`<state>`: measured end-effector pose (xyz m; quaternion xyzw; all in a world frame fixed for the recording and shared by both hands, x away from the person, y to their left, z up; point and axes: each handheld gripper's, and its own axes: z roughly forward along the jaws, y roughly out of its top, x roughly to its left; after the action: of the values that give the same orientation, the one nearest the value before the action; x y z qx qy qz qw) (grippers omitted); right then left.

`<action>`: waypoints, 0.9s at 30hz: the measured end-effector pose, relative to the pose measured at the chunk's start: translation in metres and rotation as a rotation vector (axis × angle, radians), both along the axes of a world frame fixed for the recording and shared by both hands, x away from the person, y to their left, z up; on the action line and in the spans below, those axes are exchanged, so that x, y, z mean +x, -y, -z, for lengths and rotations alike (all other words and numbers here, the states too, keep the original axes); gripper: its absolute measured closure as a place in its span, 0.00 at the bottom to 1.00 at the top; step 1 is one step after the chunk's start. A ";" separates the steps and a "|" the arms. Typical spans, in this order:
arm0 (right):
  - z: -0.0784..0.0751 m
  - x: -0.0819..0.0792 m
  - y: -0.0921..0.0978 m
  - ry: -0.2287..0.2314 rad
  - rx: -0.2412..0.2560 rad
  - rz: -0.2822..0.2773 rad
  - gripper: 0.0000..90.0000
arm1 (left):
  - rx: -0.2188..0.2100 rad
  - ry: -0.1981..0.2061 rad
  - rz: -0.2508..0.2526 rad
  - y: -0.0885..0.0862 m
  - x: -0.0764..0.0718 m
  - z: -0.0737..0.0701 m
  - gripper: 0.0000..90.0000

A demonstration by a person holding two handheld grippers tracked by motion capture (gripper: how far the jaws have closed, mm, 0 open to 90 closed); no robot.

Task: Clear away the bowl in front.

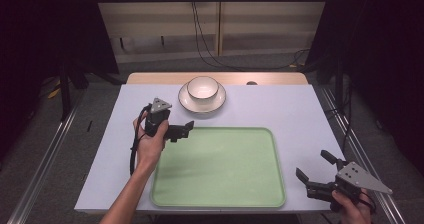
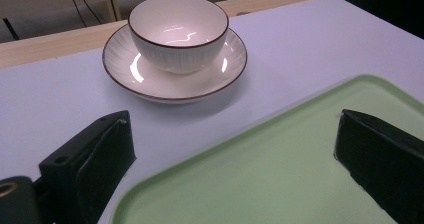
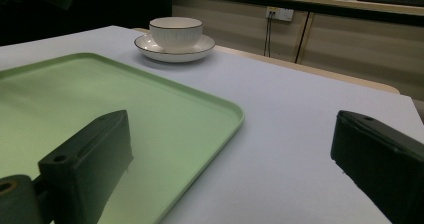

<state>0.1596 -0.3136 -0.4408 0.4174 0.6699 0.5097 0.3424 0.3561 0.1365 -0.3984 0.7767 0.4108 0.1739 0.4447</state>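
Note:
A white bowl [image 1: 202,86] with a dark rim stands in a matching saucer [image 1: 202,103] at the back middle of the table. In front of them lies an empty pale green tray [image 1: 218,166]. My left gripper [image 1: 182,130] hovers over the tray's back left corner, open and empty, pointing right. In the left gripper view the bowl [image 2: 178,34] and saucer [image 2: 160,84] sit just beyond my open gripper [image 2: 235,124], which spans the tray's edge [image 2: 225,144]. My right gripper [image 1: 315,166] is open and empty off the tray's right front corner. In the right gripper view its jaws stand wide apart, and the tray [image 3: 150,114] and the bowl [image 3: 176,32] lie beyond the gripper [image 3: 234,121].
The table has a pale lilac top [image 1: 280,109] with a wooden strip [image 1: 150,78] at the back. Metal rails [image 1: 50,149] run along the floor on both sides. Cables [image 1: 205,49] hang behind the table.

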 end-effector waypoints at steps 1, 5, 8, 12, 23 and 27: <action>0.000 0.000 0.000 0.001 0.001 0.004 0.03 | 0.008 -0.002 0.000 0.002 0.002 0.000 0.02; 0.000 0.001 0.000 0.002 0.003 0.000 0.03 | 0.010 0.002 0.003 0.005 0.010 -0.002 0.03; 0.000 0.001 0.000 0.002 0.003 -0.001 0.03 | 0.021 0.004 0.006 0.007 0.017 -0.005 0.04; 0.000 0.001 0.000 0.002 0.004 0.000 0.03 | 0.019 0.011 0.012 0.009 0.025 -0.009 0.04; 0.000 0.001 0.001 -0.003 0.006 -0.006 0.03 | 0.036 -0.024 -0.007 0.010 0.048 -0.011 0.05; 0.000 0.001 0.001 -0.001 0.002 -0.004 0.03 | 0.041 -0.037 -0.023 0.011 0.058 -0.011 0.06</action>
<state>0.1606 -0.3144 -0.4413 0.4167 0.6704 0.5108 0.3407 0.4141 0.1259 -0.3874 0.7840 0.4244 0.1730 0.4187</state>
